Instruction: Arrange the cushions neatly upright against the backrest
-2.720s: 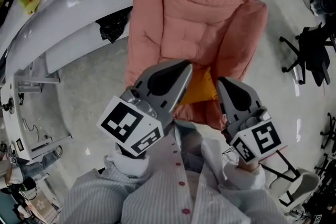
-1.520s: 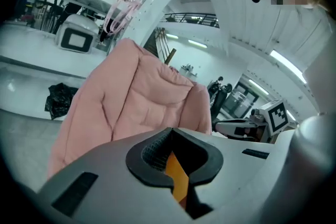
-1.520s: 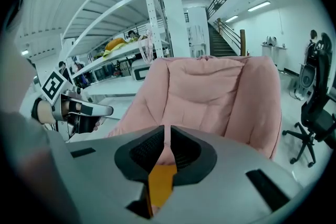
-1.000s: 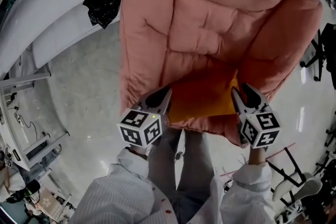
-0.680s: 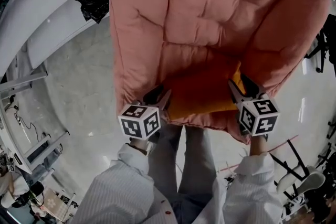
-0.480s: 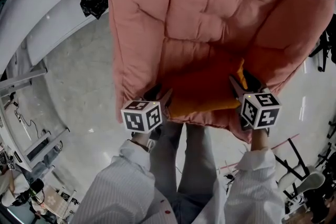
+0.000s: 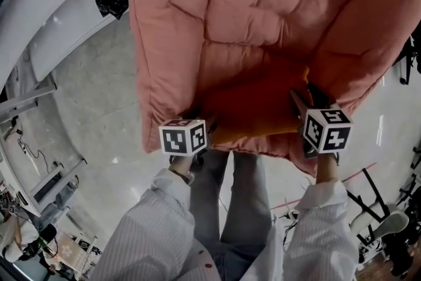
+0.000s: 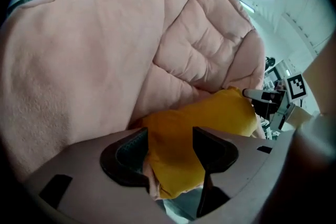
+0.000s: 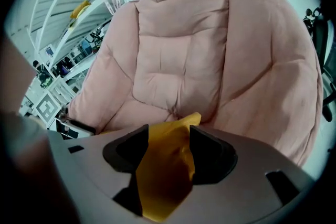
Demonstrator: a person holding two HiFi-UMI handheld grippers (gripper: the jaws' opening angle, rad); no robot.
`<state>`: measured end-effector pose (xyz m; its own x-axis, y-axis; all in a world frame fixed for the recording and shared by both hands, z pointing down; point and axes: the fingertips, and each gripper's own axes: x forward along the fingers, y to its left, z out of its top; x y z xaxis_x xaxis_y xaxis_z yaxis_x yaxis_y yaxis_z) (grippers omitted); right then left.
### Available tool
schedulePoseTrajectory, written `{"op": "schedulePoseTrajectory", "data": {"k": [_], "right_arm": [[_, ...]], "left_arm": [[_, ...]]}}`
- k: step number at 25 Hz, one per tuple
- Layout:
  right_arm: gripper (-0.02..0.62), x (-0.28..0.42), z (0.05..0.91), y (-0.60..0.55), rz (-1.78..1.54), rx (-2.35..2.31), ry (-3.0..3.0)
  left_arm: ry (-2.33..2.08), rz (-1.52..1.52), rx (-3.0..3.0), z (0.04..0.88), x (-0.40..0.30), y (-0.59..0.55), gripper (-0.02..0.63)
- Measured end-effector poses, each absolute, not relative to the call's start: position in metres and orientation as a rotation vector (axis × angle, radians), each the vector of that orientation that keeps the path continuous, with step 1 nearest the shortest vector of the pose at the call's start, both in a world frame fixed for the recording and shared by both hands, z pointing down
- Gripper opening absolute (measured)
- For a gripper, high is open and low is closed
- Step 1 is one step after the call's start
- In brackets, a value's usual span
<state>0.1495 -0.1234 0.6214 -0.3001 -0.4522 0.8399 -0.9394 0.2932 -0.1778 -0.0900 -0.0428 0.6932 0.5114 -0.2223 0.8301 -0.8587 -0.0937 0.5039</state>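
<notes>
While both pairs of fingers are spreading apart, the left gripper [image 8: 170, 139] and right gripper [image 9: 169, 136] each straddle one end of the orange cushion [image 8: 210, 118]. It lies along the front edge of the pink chair [image 7: 171, 43] seat, with the quilted backrest [image 9: 178, 60] beyond.

Left gripper [image 7: 199, 119] lower centre-left, jaws opening, orange cushion [image 8: 210, 118] between them | right gripper [image 7: 301, 99] lower right, jaws opening, same cushion between | sleeved forearms [image 7: 158, 220] extend up from frame bottom
</notes>
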Motion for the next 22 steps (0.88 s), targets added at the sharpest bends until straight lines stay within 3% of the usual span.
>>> {"op": "schedulePoseTrajectory", "data": {"k": [11,18,22], "right_arm": [[0.204,0.158,0.636,-0.122,0.914,1.198,-1.853],[0.202,0.159,0.647,-0.119,0.938,1.157,-1.821],[0.202,0.159,0.651,-0.118,0.939,1.126,-1.81]], "left_arm": [[-0.963,0.592,1.432,0.715,-0.086,-0.024,0.325],[-0.902,0.358,1.192,0.736,-0.078,-0.005,0.373],[-0.913,0.317,1.188,0.738,-0.075,-0.005,0.37]]}}
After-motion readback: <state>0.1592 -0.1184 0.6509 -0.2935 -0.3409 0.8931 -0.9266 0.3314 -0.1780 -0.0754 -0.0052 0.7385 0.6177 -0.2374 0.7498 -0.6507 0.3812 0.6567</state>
